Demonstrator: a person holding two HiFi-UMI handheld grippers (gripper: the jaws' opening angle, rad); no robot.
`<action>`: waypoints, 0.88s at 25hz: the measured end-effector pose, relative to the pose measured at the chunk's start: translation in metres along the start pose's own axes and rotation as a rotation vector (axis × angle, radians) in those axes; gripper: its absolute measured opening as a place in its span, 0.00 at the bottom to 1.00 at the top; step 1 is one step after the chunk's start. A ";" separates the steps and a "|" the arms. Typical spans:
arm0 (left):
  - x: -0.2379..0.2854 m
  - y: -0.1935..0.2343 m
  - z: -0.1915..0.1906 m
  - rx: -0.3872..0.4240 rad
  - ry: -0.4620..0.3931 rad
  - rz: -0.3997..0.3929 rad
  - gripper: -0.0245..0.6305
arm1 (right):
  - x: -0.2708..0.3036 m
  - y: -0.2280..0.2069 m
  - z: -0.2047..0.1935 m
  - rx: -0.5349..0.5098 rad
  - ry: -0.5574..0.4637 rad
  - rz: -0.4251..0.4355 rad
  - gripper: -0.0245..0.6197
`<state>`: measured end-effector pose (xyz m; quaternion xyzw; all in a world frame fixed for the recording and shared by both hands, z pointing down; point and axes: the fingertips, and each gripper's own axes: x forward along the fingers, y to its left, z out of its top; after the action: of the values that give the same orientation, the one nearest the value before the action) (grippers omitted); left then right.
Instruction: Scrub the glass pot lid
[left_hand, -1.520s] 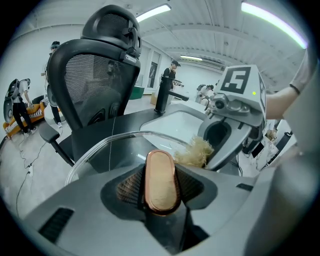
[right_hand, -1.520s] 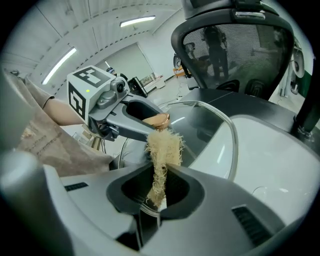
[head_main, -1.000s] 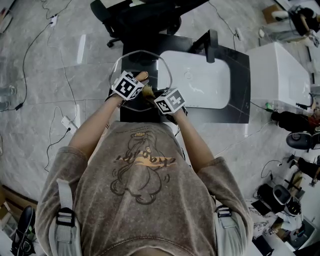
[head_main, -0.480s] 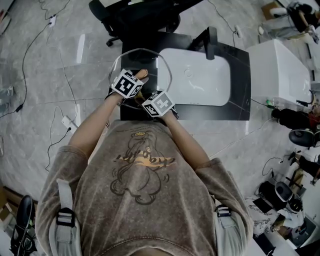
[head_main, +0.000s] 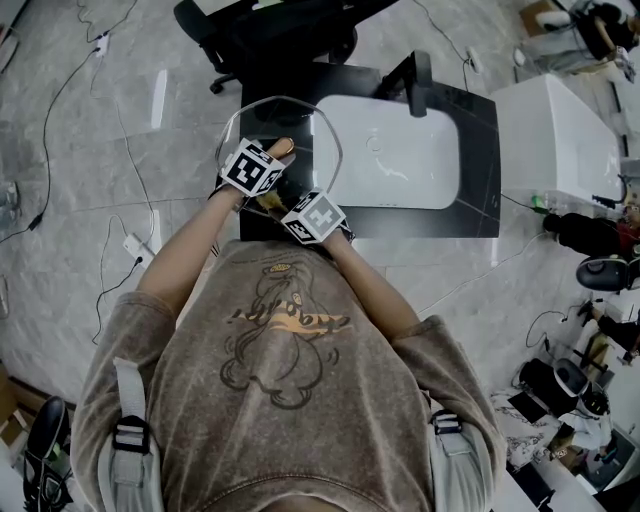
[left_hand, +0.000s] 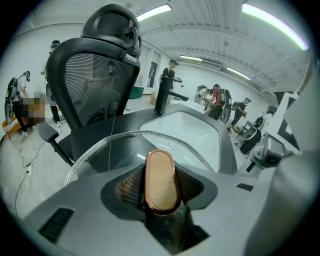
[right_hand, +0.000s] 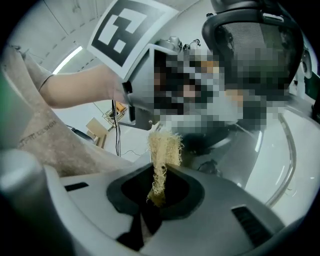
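Left tool (left_hand: 162, 201) clamps the glass pot lid (left_hand: 112, 150) by its copper-coloured knob (left_hand: 161, 177) beside the white sink (head_main: 400, 155); right tool (right_hand: 159, 189) pinches a fibrous yellow scrubber (right_hand: 164, 147).

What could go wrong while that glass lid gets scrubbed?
The left hand-held gripper grips the glass lid only by its small knob; scrubbing pressure might twist it loose, and it could drop onto the dark counter and crack. The right hand-held gripper pinches just a thin end of the fibrous scrubber, which may slip out.
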<state>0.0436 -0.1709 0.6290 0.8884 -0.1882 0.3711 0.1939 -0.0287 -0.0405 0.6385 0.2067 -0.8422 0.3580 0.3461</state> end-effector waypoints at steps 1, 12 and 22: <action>0.000 0.000 0.000 0.000 0.000 -0.001 0.32 | 0.000 0.000 -0.001 0.003 -0.002 -0.001 0.13; 0.001 0.000 0.000 0.001 -0.002 -0.004 0.32 | -0.011 -0.008 -0.013 0.037 -0.008 0.005 0.12; 0.000 -0.001 0.000 0.001 -0.005 -0.007 0.32 | -0.035 -0.032 -0.032 0.093 -0.020 -0.007 0.12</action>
<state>0.0439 -0.1701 0.6291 0.8901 -0.1852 0.3684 0.1943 0.0280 -0.0339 0.6441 0.2290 -0.8272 0.3937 0.3290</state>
